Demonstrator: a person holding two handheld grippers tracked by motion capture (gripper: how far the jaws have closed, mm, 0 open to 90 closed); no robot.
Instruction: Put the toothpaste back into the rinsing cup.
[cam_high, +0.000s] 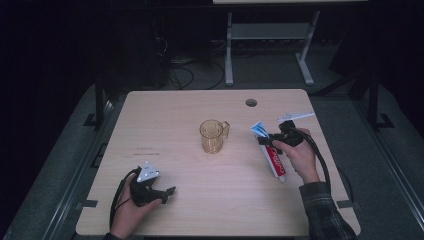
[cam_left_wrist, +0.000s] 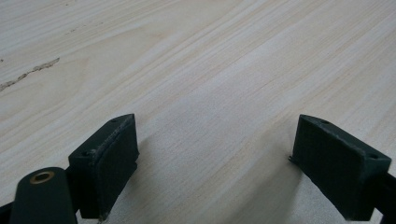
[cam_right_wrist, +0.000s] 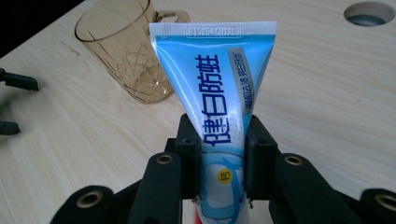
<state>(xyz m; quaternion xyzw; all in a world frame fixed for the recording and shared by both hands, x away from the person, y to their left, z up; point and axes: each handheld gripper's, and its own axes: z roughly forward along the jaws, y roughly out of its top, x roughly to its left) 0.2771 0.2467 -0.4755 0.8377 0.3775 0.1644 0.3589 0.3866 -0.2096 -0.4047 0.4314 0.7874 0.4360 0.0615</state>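
Nearest me, my right gripper (cam_right_wrist: 223, 163) clamps its jaws on the toothpaste tube (cam_right_wrist: 217, 88), right of centre over the pale wooden table (cam_high: 165, 110). Dark floor and cables lie beyond. Amber mug (cam_high: 214, 135) stands mid-frame; my left gripper (cam_left_wrist: 215, 163) rests open, lower left.

Lab: lone wooden table (cam_high: 165, 210), floor cables (cam_high: 180, 75), dark surroundings.

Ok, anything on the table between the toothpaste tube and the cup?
Nothing visible. The toothpaste tube is clamped in the right tongs, and bare table lies between it and the amber cup.
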